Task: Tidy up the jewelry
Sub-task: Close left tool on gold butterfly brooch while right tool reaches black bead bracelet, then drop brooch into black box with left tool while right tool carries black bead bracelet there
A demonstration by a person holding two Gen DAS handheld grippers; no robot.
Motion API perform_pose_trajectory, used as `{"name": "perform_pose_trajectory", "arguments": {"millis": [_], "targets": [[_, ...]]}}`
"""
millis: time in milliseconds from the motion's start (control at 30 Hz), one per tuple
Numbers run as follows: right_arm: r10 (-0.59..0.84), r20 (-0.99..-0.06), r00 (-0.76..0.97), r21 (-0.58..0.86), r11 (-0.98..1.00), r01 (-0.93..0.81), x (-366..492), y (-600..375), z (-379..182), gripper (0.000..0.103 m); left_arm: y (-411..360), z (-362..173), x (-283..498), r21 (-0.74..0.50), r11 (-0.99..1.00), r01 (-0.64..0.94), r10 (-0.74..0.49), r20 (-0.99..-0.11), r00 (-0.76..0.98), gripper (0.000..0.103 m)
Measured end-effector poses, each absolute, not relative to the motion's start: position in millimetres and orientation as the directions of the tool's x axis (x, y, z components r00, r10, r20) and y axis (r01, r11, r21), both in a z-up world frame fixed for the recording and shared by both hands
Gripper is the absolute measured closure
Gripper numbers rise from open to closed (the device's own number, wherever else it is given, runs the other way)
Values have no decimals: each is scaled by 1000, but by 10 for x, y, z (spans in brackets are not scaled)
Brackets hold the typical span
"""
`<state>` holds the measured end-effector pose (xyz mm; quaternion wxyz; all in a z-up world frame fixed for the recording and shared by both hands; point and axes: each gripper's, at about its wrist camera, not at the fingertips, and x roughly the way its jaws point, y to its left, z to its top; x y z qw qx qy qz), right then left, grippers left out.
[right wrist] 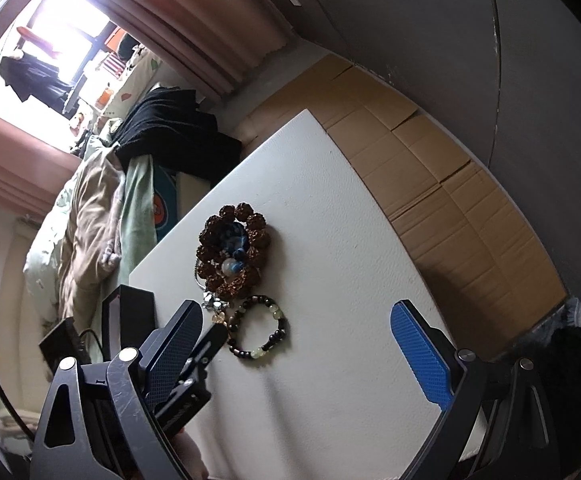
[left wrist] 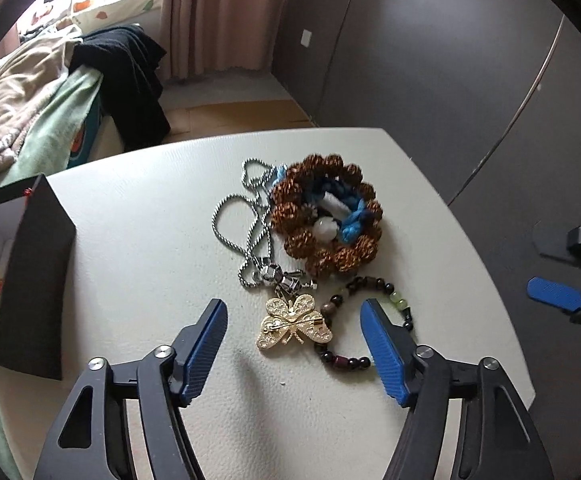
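Observation:
A pile of jewelry lies on the white table (left wrist: 138, 248). A gold butterfly brooch (left wrist: 293, 325) lies between the fingers of my open left gripper (left wrist: 293, 320), just in front of it. Beside it are a dark bead bracelet with green beads (left wrist: 364, 312), a silver chain necklace (left wrist: 250, 220) and a brown seed-bead bracelet with a blue tassel (left wrist: 326, 216). An open black box (left wrist: 22, 280) stands at the table's left edge. My right gripper (right wrist: 296, 336) is open and empty above the table, near the bead bracelet (right wrist: 260, 330) and the seed-bead bracelet (right wrist: 232, 250).
A bed with green and beige blankets and black clothes (left wrist: 30, 104) stands left of the table. Flattened cardboard (right wrist: 442, 184) covers the floor beyond the table. My right gripper's blue pad (left wrist: 554, 294) shows at the right edge of the left wrist view.

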<state>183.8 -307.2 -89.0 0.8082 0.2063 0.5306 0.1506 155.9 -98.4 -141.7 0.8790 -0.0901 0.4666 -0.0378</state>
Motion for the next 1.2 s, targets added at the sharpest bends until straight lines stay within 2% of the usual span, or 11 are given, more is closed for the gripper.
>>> {"name": "perform_pose_trajectory", "arguments": {"millis": [67,200,267,533,600,633,700,900,967,1200], "targets": [[460,-799,386,491,871,-23,1845,-3069,-903,6,-999,-1466,1584,-179,984,-19,-139,-823,551,45],[453,-808,377,483,876,-18,1858,-3049,-930,6,-1005,-1489,1590,-162,987,-17,-126,-822,556,53],[453,-810,372,481,877,-20,1860,-3037,-945,6,-994,-1483,1580,-193,981,0,-160,-814,558,68],[455,-819,349,469,882,-49,1861,-2890,-998,7,-848,-1368,1530,-247,969,-28,-189,-805,563,68],[451,-825,340,459,886,-63,1862,-2825,-1021,13,-803,-1291,1495,-254,967,-30,-190,-792,580,68],[448,-830,333,451,890,-71,1861,-2787,-1036,20,-784,-1259,1484,-258,966,-32,-191,-787,586,68],[442,-839,317,441,894,-81,1862,-2728,-1074,24,-733,-1198,1464,-272,962,-38,-196,-778,597,68],[416,-860,297,402,909,-110,1875,-2579,-1164,43,-508,-1005,1375,-306,950,-68,-195,-747,636,68],[403,-868,290,385,915,-120,1897,-2524,-1202,53,-452,-960,1348,-312,947,-73,-193,-739,646,68],[344,-890,298,303,936,-177,1934,-2286,-1277,65,-202,-855,1248,-331,937,-115,-175,-726,665,68]]}}
